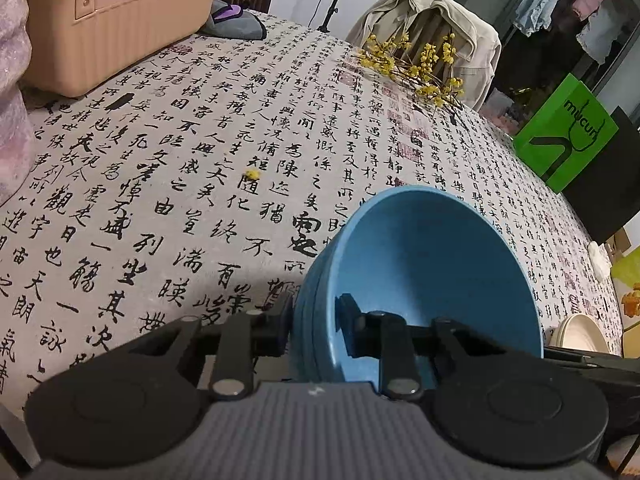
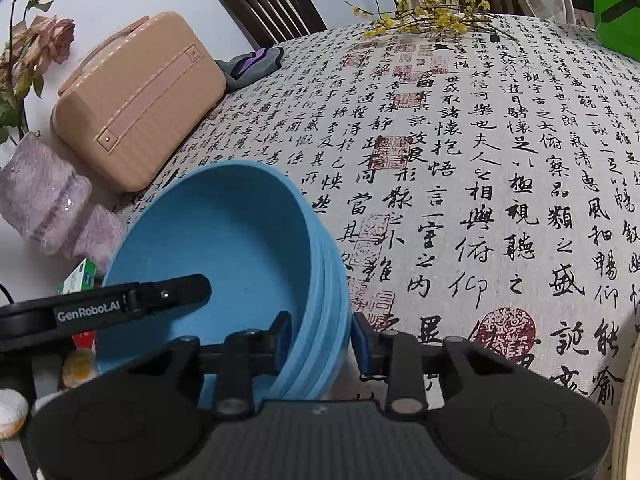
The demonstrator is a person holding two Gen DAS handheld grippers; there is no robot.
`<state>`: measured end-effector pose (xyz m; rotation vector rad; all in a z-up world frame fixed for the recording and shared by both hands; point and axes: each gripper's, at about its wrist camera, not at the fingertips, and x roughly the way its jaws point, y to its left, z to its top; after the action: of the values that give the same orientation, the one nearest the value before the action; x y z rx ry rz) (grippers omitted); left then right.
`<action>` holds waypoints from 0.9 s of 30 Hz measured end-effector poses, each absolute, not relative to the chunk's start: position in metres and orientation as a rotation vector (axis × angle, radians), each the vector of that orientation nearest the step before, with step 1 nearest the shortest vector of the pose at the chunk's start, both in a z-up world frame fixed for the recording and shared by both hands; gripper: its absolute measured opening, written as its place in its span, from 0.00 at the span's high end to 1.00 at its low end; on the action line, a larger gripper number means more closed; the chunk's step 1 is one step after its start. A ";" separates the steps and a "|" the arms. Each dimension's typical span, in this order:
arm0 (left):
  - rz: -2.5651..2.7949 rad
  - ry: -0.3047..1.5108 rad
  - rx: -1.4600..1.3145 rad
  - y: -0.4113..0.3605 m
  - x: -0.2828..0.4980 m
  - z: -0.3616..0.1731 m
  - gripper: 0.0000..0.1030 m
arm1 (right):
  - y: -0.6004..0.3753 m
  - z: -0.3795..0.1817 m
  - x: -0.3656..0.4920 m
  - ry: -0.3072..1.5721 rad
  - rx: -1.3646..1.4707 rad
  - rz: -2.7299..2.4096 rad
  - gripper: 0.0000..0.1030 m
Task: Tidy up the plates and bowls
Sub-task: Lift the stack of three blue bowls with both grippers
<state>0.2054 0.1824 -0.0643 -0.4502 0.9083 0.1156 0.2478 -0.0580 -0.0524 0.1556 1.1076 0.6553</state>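
Observation:
A stack of nested blue bowls (image 1: 432,264) is tilted above the calligraphy tablecloth (image 1: 180,168), and both grippers grip its rim from opposite sides. My left gripper (image 1: 316,316) is shut on the near rim, with one finger outside the wall and one inside. In the right wrist view the blue bowls (image 2: 224,240) sit at lower left. My right gripper (image 2: 320,336) is shut on their stacked rims, with its blue pads on either side. A black finger (image 2: 172,294) of the left gripper reaches into the bowl from the left.
A pink hard case (image 2: 136,100) lies at the table's far left, with a grey cloth (image 2: 252,64) behind it. Yellow flower sprigs (image 2: 432,20) lie at the far edge. A pink vase (image 2: 48,196) stands left. Cream plates (image 1: 580,332) and a green bag (image 1: 568,132) are at the right.

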 end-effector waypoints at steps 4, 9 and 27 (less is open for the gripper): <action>0.108 0.909 -0.449 0.182 0.204 -0.064 0.75 | -0.058 -0.052 0.247 1.107 0.146 0.663 0.69; 0.103 0.912 -0.431 0.179 0.204 -0.063 0.76 | -0.057 -0.052 0.248 1.116 0.146 0.664 0.69; 0.111 0.923 -0.452 0.181 0.210 -0.061 0.76 | -0.060 -0.052 0.252 1.166 0.190 0.617 0.71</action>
<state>0.2097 0.1809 -0.0605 -0.4520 0.9231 0.1110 0.2522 -0.0599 -0.0520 0.1904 1.1658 0.6168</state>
